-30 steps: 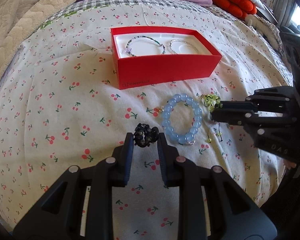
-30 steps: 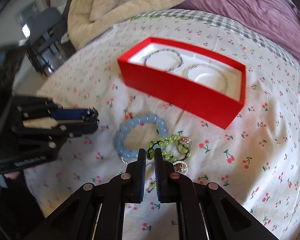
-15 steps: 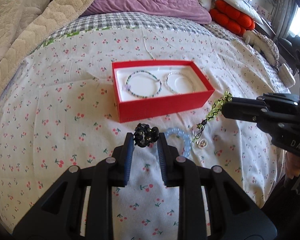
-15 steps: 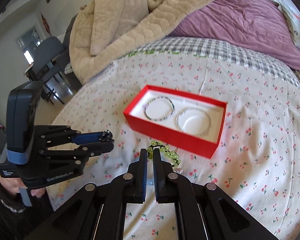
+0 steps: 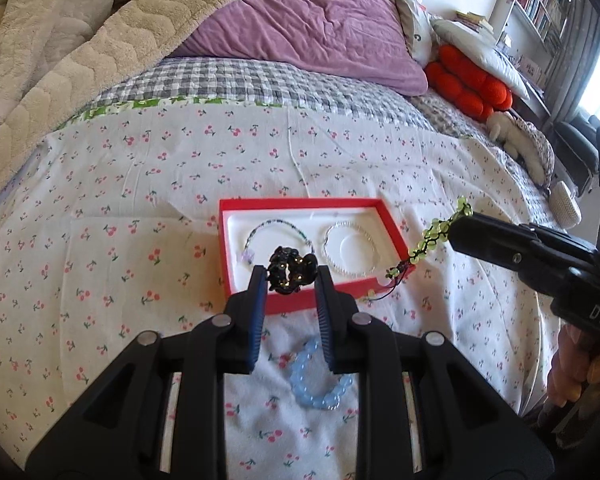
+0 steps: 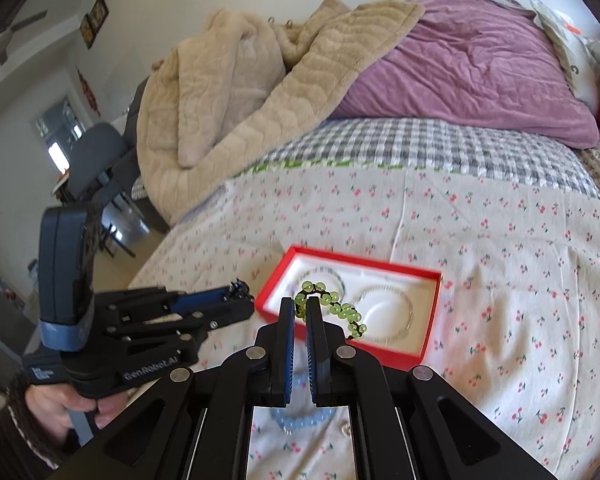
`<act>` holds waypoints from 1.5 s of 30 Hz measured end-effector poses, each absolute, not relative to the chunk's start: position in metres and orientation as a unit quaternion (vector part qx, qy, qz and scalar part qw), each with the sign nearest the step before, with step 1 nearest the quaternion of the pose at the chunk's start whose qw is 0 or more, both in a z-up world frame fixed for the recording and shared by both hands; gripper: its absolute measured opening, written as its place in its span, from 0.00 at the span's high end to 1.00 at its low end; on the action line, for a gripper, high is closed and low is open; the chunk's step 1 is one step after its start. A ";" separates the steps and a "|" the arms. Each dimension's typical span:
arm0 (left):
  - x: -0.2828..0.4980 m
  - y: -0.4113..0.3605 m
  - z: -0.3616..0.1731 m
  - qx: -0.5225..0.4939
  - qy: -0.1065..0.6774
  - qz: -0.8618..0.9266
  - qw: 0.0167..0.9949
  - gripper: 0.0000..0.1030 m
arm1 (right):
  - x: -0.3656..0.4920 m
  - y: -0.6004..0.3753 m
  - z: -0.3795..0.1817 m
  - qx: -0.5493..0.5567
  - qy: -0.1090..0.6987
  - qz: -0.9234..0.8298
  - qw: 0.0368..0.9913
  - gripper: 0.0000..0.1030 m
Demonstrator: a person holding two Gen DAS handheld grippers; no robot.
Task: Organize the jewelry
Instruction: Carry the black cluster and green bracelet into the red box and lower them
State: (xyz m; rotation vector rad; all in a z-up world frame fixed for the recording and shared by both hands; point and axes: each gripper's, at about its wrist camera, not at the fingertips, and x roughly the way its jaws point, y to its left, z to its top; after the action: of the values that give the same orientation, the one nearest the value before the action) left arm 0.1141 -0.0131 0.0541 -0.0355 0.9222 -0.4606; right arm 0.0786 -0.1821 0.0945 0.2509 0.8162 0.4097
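A red box [image 5: 392, 232] [image 6: 430, 332] with a white insert lies on the cherry-print bedspread and holds a thin beaded bracelet [image 5: 259, 228] and a white pearl bracelet [image 5: 350, 250]. My left gripper [image 5: 293, 276] is shut on a black bead bracelet [image 5: 289, 268], held in the air before the box's front wall. My right gripper [image 6: 300, 306] is shut on a green bead bracelet [image 6: 342, 312] [image 5: 432, 236], which dangles above the box's right end. A light blue bead bracelet [image 5: 320, 384] lies on the bedspread below the left gripper.
A beige blanket [image 6: 235, 80] and a purple duvet [image 5: 320, 20] are piled at the head of the bed. Red cushions [image 5: 470, 88] and soft toys lie at the right. A small charm [image 6: 344, 428] lies on the bedspread near the blue bracelet.
Both grippers have risen from the bedspread with their bracelets and moved toward the red box. The green bracelet was lifted off the bed and now dangles. The blue bracelet stays put.
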 end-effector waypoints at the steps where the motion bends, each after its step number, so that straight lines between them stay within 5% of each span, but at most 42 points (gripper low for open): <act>1: 0.118 -0.015 0.052 -0.020 0.440 -0.221 0.870 0.75 | 0.081 -0.184 0.095 0.125 0.390 0.194 0.891 0.95; 34: 0.157 -0.038 0.004 -0.007 0.477 -0.192 0.858 0.74 | 0.135 -0.190 0.027 0.130 0.468 0.141 0.863 0.90; 45: 0.142 -0.032 0.023 -0.007 0.453 -0.189 0.871 0.38 | 0.136 -0.205 0.034 0.150 0.480 0.139 0.853 0.83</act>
State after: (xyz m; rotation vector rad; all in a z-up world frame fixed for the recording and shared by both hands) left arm 0.1418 -0.0324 0.0234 -0.0153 0.9469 -0.3957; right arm 0.1355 -0.2047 0.0341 0.3163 1.0089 0.2930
